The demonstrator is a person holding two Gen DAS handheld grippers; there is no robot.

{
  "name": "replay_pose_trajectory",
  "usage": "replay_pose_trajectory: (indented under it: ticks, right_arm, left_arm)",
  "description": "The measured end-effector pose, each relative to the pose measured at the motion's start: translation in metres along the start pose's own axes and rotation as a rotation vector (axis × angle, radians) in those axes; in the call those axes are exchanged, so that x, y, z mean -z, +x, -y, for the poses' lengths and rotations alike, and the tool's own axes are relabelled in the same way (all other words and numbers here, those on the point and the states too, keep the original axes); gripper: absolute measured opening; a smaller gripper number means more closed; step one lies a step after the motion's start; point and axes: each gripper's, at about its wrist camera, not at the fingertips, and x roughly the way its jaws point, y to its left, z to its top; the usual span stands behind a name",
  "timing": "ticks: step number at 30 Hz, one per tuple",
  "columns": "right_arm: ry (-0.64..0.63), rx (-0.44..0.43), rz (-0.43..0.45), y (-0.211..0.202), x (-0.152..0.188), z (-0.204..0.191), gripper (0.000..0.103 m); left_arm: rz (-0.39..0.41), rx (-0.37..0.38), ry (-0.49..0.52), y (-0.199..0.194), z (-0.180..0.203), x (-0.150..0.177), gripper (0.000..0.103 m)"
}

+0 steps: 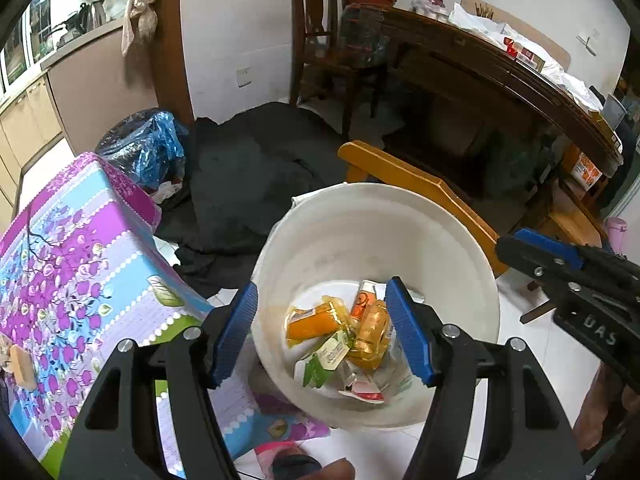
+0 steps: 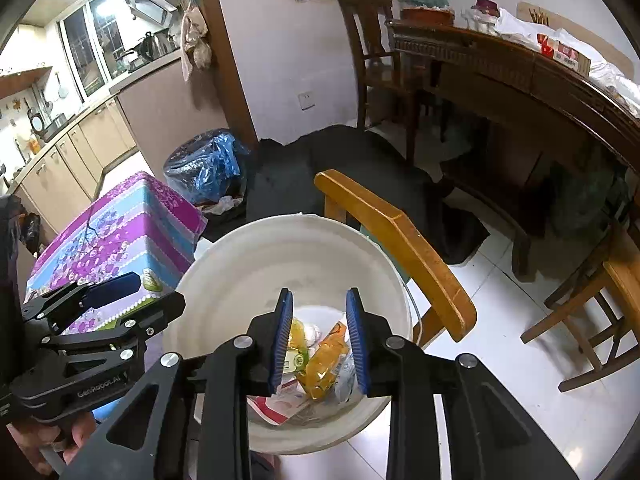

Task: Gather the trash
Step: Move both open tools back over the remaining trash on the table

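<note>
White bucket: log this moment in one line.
bucket: on floor | wrappers: inside | left gripper: open, empty | right gripper: open, empty

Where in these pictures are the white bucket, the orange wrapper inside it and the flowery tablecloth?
white bucket (image 1: 360,220): left wrist view, bare inner wall.
orange wrapper (image 1: 312,322): left wrist view, middle of the packet.
flowery tablecloth (image 2: 120,232): right wrist view, top surface near the corner.

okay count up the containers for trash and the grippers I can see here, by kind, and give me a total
White bucket with wrappers in it: 1
Bin lined with a blue bag: 1
Grippers, left gripper and right gripper, both hanging over the bucket with nothing between their pads: 2
Total: 4
</note>
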Motion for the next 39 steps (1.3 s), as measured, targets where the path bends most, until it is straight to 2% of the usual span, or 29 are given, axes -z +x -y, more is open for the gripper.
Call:
replay_pose_trajectory:
  ticks: [3,6,8,10,13,18,24,28,31,34,39]
  right_arm:
    - [-0.03,-0.017,0.102,-0.03,0.008,-0.012,0.037]
    - [-0.069,-0.037,0.228,-0.065,0.026,-0.033,0.057]
    - [-0.086,-0.054,0.288,-0.082,0.037,-0.047,0.075]
    - [-0.105,-0.081,0.349,-0.1,0.055,-0.065,0.078]
    - [-0.108,-0.136,0.389,-0.112,0.076,-0.086,0.082]
    - [-0.129,-0.23,0.368,-0.109,0.109,-0.124,0.083]
    - [-0.148,-0.329,0.268,-0.086,0.146,-0.171,0.084]
    - [-0.163,-0.365,0.217,-0.074,0.162,-0.201,0.084]
    - [-0.179,-0.384,0.191,-0.067,0.167,-0.22,0.084]
    - [-0.195,-0.402,0.165,-0.058,0.169,-0.239,0.084]
    - [-0.226,-0.417,0.118,-0.041,0.168,-0.261,0.084]
  left_arm:
    - [0.028,-0.005,0.014,-0.014,-0.007,0.007,0.064]
    - [0.062,-0.017,0.02,-0.031,-0.02,0.018,0.064]
    - [0.083,-0.021,0.032,-0.043,-0.029,0.025,0.064]
    - [0.11,-0.044,0.046,-0.057,-0.044,0.036,0.064]
    - [0.146,-0.084,0.044,-0.077,-0.074,0.055,0.064]
    - [0.165,-0.156,-0.009,-0.103,-0.142,0.086,0.064]
    - [0.146,-0.284,-0.151,-0.137,-0.273,0.145,0.064]
    - [0.123,-0.359,-0.25,-0.158,-0.357,0.18,0.064]
    - [0.092,-0.408,-0.292,-0.165,-0.405,0.201,0.065]
    - [0.067,-0.42,-0.285,-0.164,-0.432,0.215,0.066]
    - [0.067,-0.331,-0.261,-0.151,-0.448,0.221,0.066]
